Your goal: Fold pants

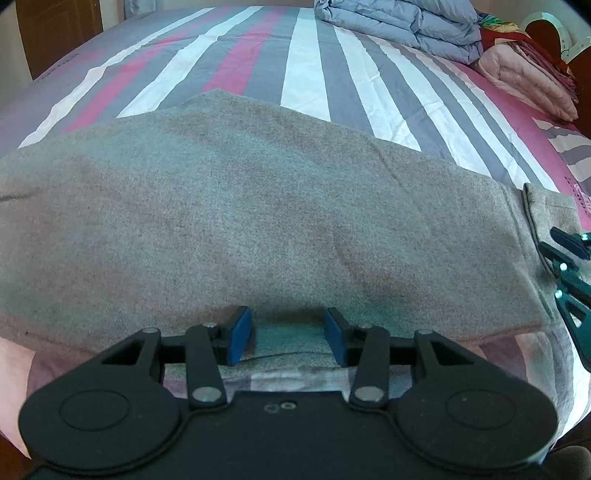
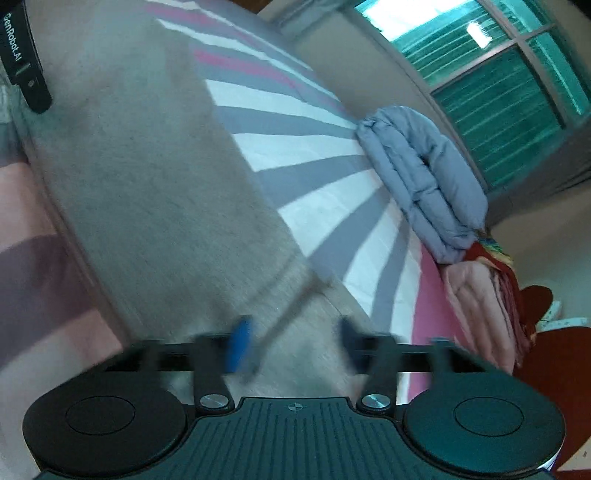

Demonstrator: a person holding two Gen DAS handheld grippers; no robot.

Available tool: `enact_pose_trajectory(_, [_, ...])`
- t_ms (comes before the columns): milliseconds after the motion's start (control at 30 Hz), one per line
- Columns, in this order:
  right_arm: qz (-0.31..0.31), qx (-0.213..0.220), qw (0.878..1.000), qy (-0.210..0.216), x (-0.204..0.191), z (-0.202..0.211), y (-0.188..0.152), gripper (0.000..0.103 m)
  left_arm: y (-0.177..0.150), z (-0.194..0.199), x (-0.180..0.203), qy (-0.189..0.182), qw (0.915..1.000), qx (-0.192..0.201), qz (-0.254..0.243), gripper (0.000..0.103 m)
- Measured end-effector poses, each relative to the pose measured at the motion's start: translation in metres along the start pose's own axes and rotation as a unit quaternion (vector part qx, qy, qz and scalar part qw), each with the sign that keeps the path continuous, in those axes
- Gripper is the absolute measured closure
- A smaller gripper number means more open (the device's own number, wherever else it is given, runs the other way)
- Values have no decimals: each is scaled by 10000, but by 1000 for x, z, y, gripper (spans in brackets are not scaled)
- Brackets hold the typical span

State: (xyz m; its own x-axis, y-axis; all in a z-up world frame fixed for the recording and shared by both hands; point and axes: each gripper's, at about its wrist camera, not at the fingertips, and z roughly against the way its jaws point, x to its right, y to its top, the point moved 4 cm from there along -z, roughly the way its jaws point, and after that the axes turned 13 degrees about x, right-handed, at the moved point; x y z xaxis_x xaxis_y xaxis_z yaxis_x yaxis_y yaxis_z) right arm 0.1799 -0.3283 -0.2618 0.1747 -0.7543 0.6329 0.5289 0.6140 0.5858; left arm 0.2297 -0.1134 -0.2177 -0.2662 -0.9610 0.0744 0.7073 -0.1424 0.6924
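Grey pants lie flat across the striped bed, one leg folded over the other. My left gripper is open, its blue pads either side of the near edge of the pants. My right gripper is open over the waistband end of the pants; that view is blurred by motion. It also shows at the right edge of the left wrist view, by the waistband. The left gripper's body shows at the top left of the right wrist view.
The bed has a pink, grey and white striped sheet. A folded blue-grey quilt and a folded pink blanket lie at its far right. A window is beyond the bed.
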Motion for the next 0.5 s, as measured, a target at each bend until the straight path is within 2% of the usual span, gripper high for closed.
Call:
enact_pose_trajectory(33, [-28,-44,10000,6,-1,-2,3,90,0,0,0,-6,10000,2,-4,67])
enact_pose_trajectory(133, [-270,-6,9996,-60,8,-4,11,90,0,0,-1,-35,10000,5,-5,67])
enact_pose_trajectory(200, [-876,173,9958,-182,29,11,20,90,0,-1,-2,-43,10000,8,-11,67])
enact_pose_trajectory(267, [-1804,242,9830,-223,60,22,27,91,0,-1,-1,-35,10000,13,-36,67])
enact_pose_trajectory(367, [-3206,352,9454,-459,118,32,19,91,0,-1,-1,-40,10000,11,-36,67])
enact_pose_trajectory(500, [-4775,359,8722,-995,193,53,-27,91,1,-2,-1,-28,10000,7,-28,67])
